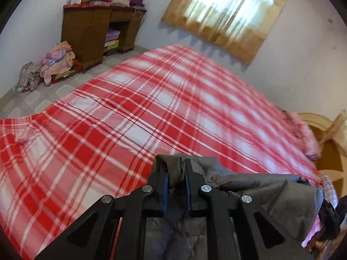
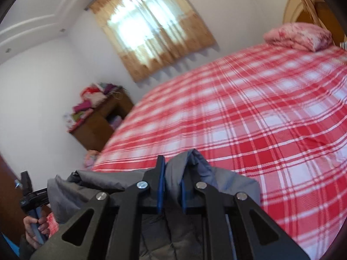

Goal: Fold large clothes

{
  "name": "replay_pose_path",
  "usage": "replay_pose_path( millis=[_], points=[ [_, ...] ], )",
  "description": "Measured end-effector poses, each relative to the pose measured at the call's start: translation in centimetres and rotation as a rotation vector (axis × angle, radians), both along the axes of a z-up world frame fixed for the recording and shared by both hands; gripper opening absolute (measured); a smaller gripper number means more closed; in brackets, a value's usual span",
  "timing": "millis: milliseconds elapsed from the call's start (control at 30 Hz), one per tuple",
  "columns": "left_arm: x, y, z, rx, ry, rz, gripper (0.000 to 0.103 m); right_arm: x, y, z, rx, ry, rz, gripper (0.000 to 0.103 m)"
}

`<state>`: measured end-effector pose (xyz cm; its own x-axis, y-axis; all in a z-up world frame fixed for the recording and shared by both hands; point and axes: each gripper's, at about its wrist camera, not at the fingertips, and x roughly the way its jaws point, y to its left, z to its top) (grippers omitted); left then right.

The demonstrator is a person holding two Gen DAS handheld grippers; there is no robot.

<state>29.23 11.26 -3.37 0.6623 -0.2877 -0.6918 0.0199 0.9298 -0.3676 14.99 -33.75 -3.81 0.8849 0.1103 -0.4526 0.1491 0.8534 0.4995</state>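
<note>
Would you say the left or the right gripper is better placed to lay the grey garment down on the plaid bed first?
Neither clearly: the left gripper and right gripper each clamp the grey garment over the near edge of the plaid bed.

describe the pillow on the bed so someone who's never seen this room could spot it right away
Start at the big bed with the red and white plaid cover that fills most of the room. Follow it to the far end by the wooden headboard, away from the curtained window. The pillow lies there, a soft pink mottled print, the only thing on the bed without plaid stripes.
</note>
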Motion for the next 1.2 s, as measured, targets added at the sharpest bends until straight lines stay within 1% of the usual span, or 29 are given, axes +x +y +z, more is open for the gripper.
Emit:
replay_pose_path(
  millis=[67, 133, 200, 233, 267, 300, 333, 400, 467, 500, 567, 633, 667, 700, 733, 800, 833, 867, 900, 933, 967, 1000, 1033, 1100, 1167, 1200],
  points=[
    [1.9, -0.7, -1.5, 0.017, 0.011, 0.017, 0.012, 2.2, -0.6, -2.2, -0.020, 0.041, -0.037, 0.016],
    [3.6, -1.3, -2.8, 0.021, 0.024, 0.034, 0.012, 3.5, -0.9, -3.8, -0.046, 0.073, -0.068, 0.015],
    [5.0, -1.6, -4.4, 0.020, 0.034, 0.046, 0.012, 4.5, -0.7, -5.1, -0.103, 0.096, -0.108, 0.015],
    [5.4, -1.9, -4.8, 0.024, 0.037, 0.051, 0.015, 4.7, -0.4, -5.6, -0.132, 0.102, -0.123, 0.015],
    [5.9, -2.0, -5.6, 0.030, 0.038, 0.059, 0.015, 4.9, -0.1, -6.1, -0.180, 0.113, -0.145, 0.015],
    [6.2, -2.1, -6.4, 0.030, 0.043, 0.061, 0.017, 5.2, 0.3, -6.4, -0.207, 0.120, -0.158, 0.015],
    [6.4, -2.3, -6.9, 0.020, 0.053, 0.063, 0.018, 5.4, 0.6, -7.0, -0.236, 0.130, -0.170, 0.015],
    [6.8, -2.1, -7.7, -0.040, 0.077, 0.062, 0.020, 5.9, 1.1, -7.4, -0.266, 0.159, -0.182, 0.015],
    [6.7, -1.0, -7.5, -0.125, 0.084, 0.059, 0.020, 5.7, 0.9, -7.4, -0.272, 0.165, -0.190, 0.015],
    [6.6, 0.1, -6.9, -0.170, 0.087, 0.064, 0.020, 5.8, 0.7, -7.5, -0.262, 0.164, -0.192, 0.015],
    [6.2, 1.8, -5.3, -0.211, 0.078, 0.082, 0.021, 5.5, -0.2, -7.6, -0.217, 0.159, -0.192, 0.015],
    [5.3, 3.1, -3.3, -0.195, 0.045, 0.108, 0.023, 5.4, -0.9, -7.8, -0.176, 0.159, -0.190, 0.016],
    [4.6, 3.4, -2.1, -0.172, 0.029, 0.107, 0.025, 5.5, -0.9, -7.7, -0.160, 0.158, -0.188, 0.017],
    [3.8, 3.2, -1.1, -0.146, 0.017, 0.083, 0.027, 5.0, -1.3, -7.1, -0.139, 0.154, -0.186, 0.018],
    [3.1, 2.8, -0.3, -0.118, 0.009, 0.055, 0.027, 4.6, -1.3, -6.4, -0.126, 0.141, -0.190, 0.022],
    [1.0, 1.1, 1.4, -0.029, -0.016, -0.016, 0.027, 2.4, -1.2, -4.1, -0.115, 0.069, -0.231, 0.044],
    [0.1, 0.4, 1.8, 0.003, -0.034, -0.043, 0.027, 0.9, -0.9, -2.6, -0.134, 0.021, -0.271, 0.068],
    [-1.3, -1.0, 2.4, 0.038, -0.063, -0.087, 0.027, -0.8, -0.3, -0.8, -0.172, -0.033, -0.312, 0.078],
    [-2.7, -2.5, 2.7, 0.062, -0.086, -0.131, 0.027, -1.6, 0.4, 0.3, -0.206, -0.050, -0.322, 0.078],
    [-3.6, -4.0, 2.8, 0.079, -0.101, -0.172, 0.027, -1.9, 1.5, 1.5, -0.234, -0.055, -0.294, 0.078],
    [-4.8, -5.9, 2.8, 0.092, -0.116, -0.225, 0.027, -1.9, 2.6, 2.4, -0.251, -0.057, -0.236, 0.070],
    [-5.9, -7.9, 2.8, 0.093, -0.125, -0.275, 0.027, -1.3, 4.5, 3.1, -0.272, -0.047, -0.149, 0.055],
    [-6.6, -9.3, 2.6, 0.087, -0.129, -0.313, 0.027, -0.8, 5.8, 3.4, -0.285, -0.037, -0.100, 0.051],
    [-8.2, -13.4, 2.0, 0.078, -0.152, -0.412, 0.027, 0.9, 9.5, 3.4, -0.292, -0.013, 0.031, 0.050],
    [-8.7, -16.3, 1.1, 0.113, -0.171, -0.448, 0.028, 2.8, 12.3, 2.4, -0.268, 0.014, 0.109, 0.050],
    [-8.3, -17.2, 0.7, 0.126, -0.167, -0.443, 0.028, 4.0, 13.6, 1.7, -0.278, 0.040, 0.132, 0.050]
  ],
)
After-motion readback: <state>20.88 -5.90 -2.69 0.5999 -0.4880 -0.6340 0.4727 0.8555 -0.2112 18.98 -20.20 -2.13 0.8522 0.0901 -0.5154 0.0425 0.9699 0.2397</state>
